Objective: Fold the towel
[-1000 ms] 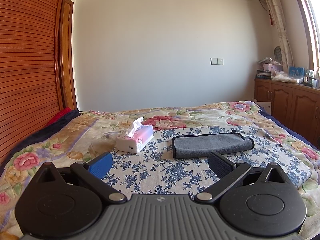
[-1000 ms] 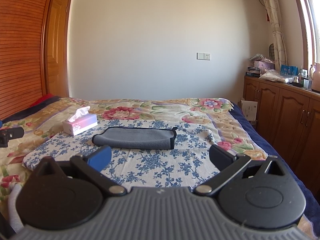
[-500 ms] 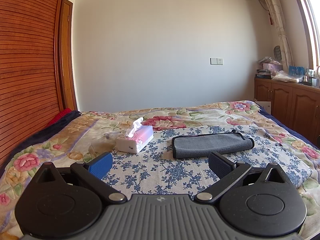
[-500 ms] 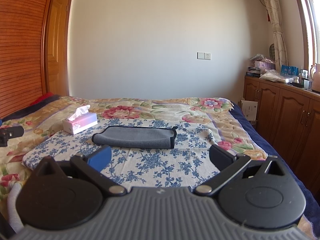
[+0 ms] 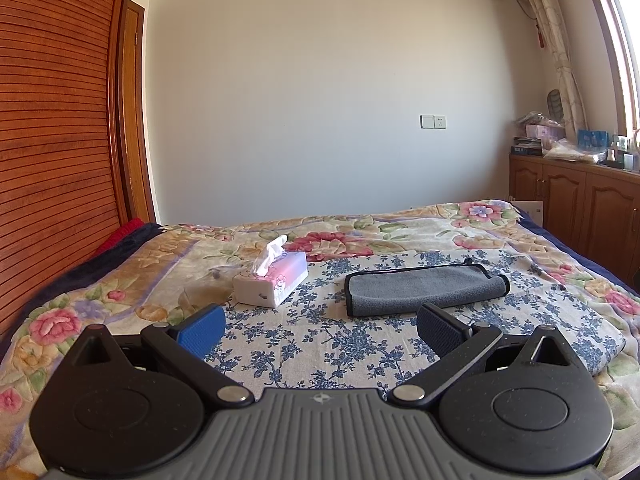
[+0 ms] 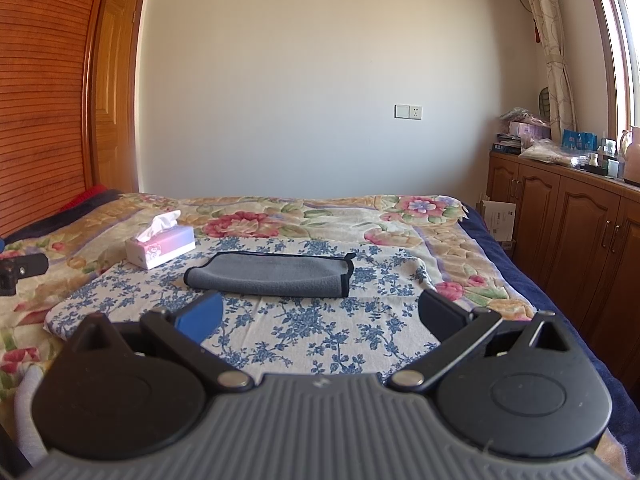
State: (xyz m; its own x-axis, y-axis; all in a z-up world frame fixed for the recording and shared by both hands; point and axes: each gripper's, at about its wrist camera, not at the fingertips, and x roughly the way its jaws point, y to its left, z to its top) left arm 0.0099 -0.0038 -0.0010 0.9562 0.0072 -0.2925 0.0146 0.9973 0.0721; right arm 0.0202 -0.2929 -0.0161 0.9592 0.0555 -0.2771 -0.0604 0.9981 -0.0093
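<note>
A grey towel (image 5: 424, 286) with a dark trim lies folded into a long strip on the blue-flowered cloth (image 5: 320, 344) on the bed; it also shows in the right wrist view (image 6: 272, 274). My left gripper (image 5: 320, 326) is open and empty, held back from the towel and above the cloth. My right gripper (image 6: 320, 316) is open and empty, also short of the towel. Neither gripper touches the towel.
A pink and white tissue box (image 5: 270, 280) stands left of the towel; it also shows in the right wrist view (image 6: 160, 242). Wooden cabinets (image 6: 568, 232) run along the right side of the bed. A slatted wooden wall (image 5: 52, 160) is on the left.
</note>
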